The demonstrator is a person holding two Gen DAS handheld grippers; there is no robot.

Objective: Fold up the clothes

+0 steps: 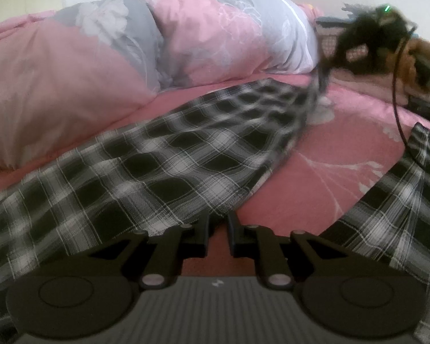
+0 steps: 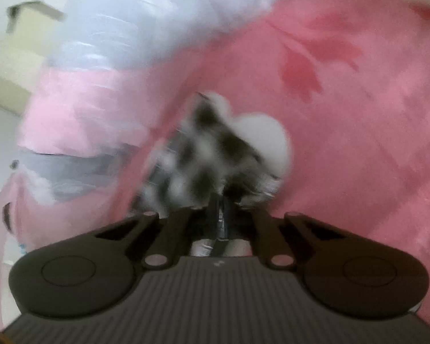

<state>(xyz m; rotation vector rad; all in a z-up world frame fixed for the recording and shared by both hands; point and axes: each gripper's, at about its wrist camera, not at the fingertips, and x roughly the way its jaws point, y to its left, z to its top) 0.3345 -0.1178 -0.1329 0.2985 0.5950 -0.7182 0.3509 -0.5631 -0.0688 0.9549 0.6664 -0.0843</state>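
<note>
The fold looks barely begun: the black-and-white plaid woven garment (image 1: 169, 154) lies stretched in a long, loosely rumpled band across the pink floral bedsheet (image 1: 329, 154), and no neat crease or stacked layer shows yet. Another plaid part (image 1: 401, 200) trails off at the right edge, so squaring and doubling over are judged still to come.

The left gripper (image 1: 218, 229) has its black jaws drawn nearly together at the near hem; cloth seems pinched there, though the contact is hard to make out. The right gripper (image 2: 225, 200) is clenched on a bunched plaid corner (image 2: 212, 143), blurred with motion.

The cloth looks thin, soft and limp, draping in shallow waves. Behind it a puffy pink-and-grey quilted duvet (image 1: 129, 43) is heaped.
</note>
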